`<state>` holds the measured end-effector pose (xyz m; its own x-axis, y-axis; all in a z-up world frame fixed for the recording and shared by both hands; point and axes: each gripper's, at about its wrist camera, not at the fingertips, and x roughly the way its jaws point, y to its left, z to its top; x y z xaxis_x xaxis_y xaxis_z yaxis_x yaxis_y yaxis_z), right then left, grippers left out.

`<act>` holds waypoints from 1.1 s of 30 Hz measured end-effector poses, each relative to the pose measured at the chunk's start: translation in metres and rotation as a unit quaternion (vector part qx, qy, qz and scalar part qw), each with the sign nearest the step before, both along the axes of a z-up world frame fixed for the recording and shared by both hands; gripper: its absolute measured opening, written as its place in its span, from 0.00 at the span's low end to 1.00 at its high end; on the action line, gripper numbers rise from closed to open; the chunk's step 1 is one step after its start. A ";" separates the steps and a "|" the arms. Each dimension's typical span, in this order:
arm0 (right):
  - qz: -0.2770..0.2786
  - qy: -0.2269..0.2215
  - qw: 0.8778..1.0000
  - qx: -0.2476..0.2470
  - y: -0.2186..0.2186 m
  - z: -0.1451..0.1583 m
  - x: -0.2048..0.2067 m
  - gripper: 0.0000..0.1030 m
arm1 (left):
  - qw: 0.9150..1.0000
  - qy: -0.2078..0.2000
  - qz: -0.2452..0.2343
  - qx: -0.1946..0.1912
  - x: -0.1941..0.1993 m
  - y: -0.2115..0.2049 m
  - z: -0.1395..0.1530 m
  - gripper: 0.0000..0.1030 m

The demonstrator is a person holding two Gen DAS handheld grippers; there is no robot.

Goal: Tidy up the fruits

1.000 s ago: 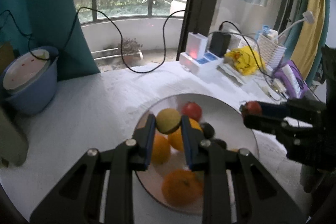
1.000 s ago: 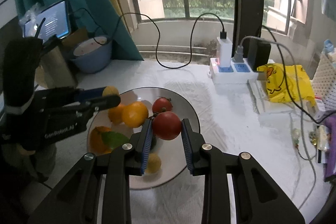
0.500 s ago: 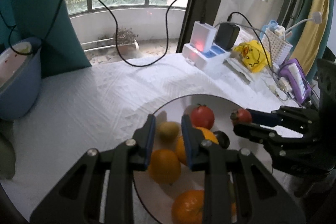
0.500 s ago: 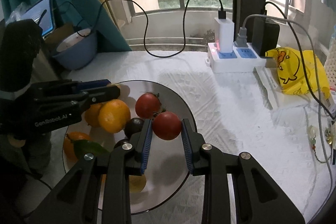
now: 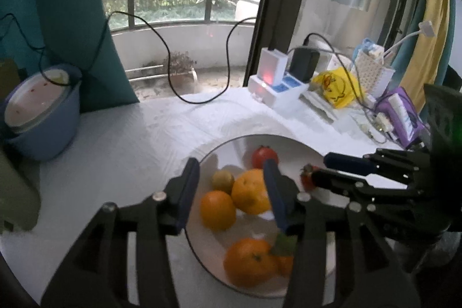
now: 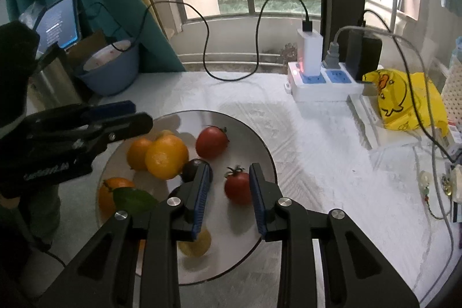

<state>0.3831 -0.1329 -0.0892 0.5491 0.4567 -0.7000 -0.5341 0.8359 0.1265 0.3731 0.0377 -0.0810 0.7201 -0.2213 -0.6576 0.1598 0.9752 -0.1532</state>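
A round grey plate [image 6: 260, 152] on the white cloth holds several oranges, two tomatoes, a dark fruit and small yellow-green fruits. My right gripper [image 6: 228, 184] is open over the plate's right side; a small red tomato [image 6: 237, 186] lies loose between its jaws. A larger tomato [image 6: 211, 142] sits behind it. My left gripper [image 5: 231, 186] is open above the plate's left part, over a yellow-green fruit [image 5: 222, 181] and two oranges [image 5: 249, 191]. The plate [image 5: 236, 146] also shows in the left wrist view, with the right gripper [image 5: 323, 172] at its right.
A blue bowl [image 5: 43, 117] with a lid stands at the far left. A white power strip [image 6: 320, 85] with chargers and black cables lies at the back. A yellow duck bag [image 6: 404, 100] and clutter fill the right edge. A tablet [image 6: 59, 22] stands at the back left.
Both grippers have opened. The left let the yellow-green fruit go onto the plate; the right let the small tomato go onto the plate.
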 end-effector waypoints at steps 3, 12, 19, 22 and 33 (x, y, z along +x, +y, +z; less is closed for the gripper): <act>0.000 -0.006 1.000 0.002 -0.002 0.007 -0.008 0.30 | 1.000 -0.007 0.009 0.001 -0.013 0.001 0.006 0.47; 0.004 -0.013 1.000 0.013 -0.006 0.022 -0.041 0.30 | 1.000 -0.021 0.017 0.002 -0.053 -0.005 0.019 0.49; 0.005 -0.025 1.000 0.015 -0.012 0.035 -0.070 0.30 | 0.999 -0.032 0.030 0.003 -0.087 -0.007 0.025 0.49; 0.004 -0.031 0.999 0.017 -0.014 0.040 -0.080 0.30 | 0.999 -0.036 0.037 0.003 -0.100 -0.009 0.029 0.50; 0.005 -0.051 0.999 0.020 -0.022 0.057 -0.123 0.31 | 0.998 -0.048 0.042 -0.008 -0.154 -0.015 0.036 0.74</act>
